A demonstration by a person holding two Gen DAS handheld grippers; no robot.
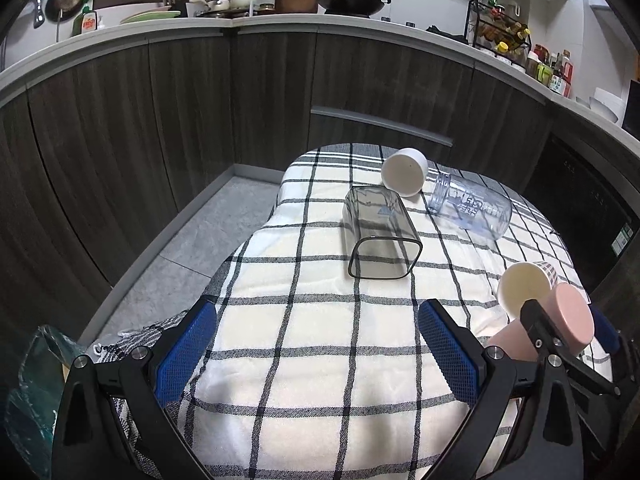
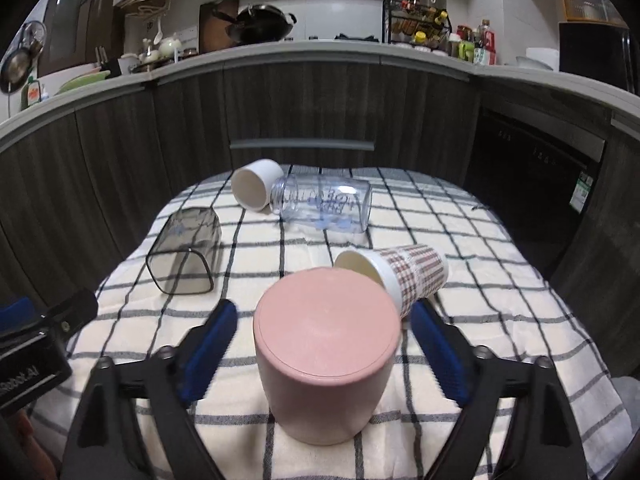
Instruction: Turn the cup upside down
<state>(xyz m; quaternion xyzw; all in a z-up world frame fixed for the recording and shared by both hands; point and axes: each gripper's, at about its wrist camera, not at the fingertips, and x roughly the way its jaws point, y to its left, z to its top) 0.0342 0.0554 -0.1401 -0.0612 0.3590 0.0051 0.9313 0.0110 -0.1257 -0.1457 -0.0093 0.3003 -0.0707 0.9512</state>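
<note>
A pink cup (image 2: 324, 356) stands upside down on the checked cloth, base up, between the open fingers of my right gripper (image 2: 324, 320); the blue pads stand apart from its sides. It also shows in the left wrist view (image 1: 568, 316) at the right edge. My left gripper (image 1: 316, 320) is open and empty over bare cloth. A smoky square cup (image 1: 380, 232), a white cup (image 1: 404, 170), a clear jar (image 1: 472, 208) and a plaid paper cup (image 2: 404, 272) all lie on their sides.
The table carries a white cloth with dark checks (image 1: 304, 344). Dark kitchen cabinets (image 1: 180, 128) curve behind it, with a counter of pans and bottles above. Grey floor (image 1: 200, 240) lies to the left of the table.
</note>
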